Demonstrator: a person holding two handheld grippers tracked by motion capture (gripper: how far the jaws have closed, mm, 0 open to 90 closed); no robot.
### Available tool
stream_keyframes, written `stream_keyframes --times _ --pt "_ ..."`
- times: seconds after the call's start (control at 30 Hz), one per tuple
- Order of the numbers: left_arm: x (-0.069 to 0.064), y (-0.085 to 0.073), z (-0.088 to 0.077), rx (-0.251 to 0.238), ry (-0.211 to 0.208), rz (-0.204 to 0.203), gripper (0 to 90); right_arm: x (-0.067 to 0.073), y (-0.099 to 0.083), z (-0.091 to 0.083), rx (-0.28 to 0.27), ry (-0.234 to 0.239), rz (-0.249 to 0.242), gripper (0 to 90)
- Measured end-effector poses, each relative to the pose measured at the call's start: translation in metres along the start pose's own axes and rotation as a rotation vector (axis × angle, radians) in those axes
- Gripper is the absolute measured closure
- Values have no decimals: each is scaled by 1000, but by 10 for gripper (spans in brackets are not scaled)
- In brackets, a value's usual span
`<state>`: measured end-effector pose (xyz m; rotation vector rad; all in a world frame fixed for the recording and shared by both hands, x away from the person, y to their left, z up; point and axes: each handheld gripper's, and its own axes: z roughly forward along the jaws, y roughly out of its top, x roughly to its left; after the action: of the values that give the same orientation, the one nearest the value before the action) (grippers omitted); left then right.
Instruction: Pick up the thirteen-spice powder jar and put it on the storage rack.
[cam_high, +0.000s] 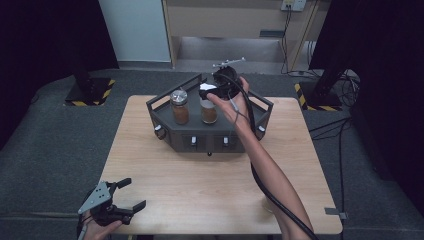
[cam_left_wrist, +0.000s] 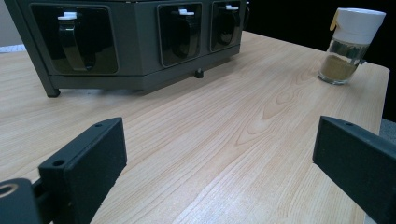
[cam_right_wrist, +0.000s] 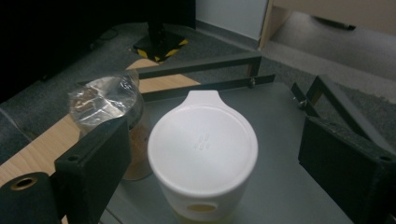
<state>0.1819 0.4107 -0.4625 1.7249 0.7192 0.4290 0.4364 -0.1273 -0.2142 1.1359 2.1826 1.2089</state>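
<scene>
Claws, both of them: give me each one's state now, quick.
Left claw: open, empty, above the bare wooden table.
Right claw: open, astride the white-lidded glass spice jar on the dark grey rack, not gripping it.

Left gripper (cam_left_wrist: 219, 163) jaws wide apart over bare table (cam_left_wrist: 224, 130); dark rack (cam_left_wrist: 135, 42) ahead, spice jar (cam_left_wrist: 348, 46) far right.

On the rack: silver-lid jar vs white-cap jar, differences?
The silver-lid jar has a shiny metal lid; the white-cap jar has a matte white plastic cap with a tab. The silver-lid jar stands left and free; the white-cap jar sits under the right gripper, between its open jaws. Both are clear glass, hold brownish powder and stand upright on the rack.
</scene>
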Motion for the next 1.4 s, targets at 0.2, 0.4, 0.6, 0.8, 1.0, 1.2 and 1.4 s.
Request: stream_keyframes --times 0.2,0.4,0.6,0.8,1.0,1.2,1.4 --pt "0 0 0 4 0 1 18 -2 -5 -38 -58 24 -66 74" --pt "0 1 1 7 2 -4 18 -7 -20 -70 -97 62 -96 54" --pt "0 1 1 7 8 -13 15 -11 -39 -95 -121 92 -127 57" --pt "0 1 2 11 7 -14 13 -18 -55 -117 -147 93 -123 40" --pt "0 0 2 5 7 -15 13 -22 -77 -140 -186 87 -122 38" --pt "-1 0 1 2 9 -13 10 -25 -106 -168 -219 63 -127 33" --pt "-1 0 0 -3 16 -16 3 -30 -134 -195 -242 30 -119 32"
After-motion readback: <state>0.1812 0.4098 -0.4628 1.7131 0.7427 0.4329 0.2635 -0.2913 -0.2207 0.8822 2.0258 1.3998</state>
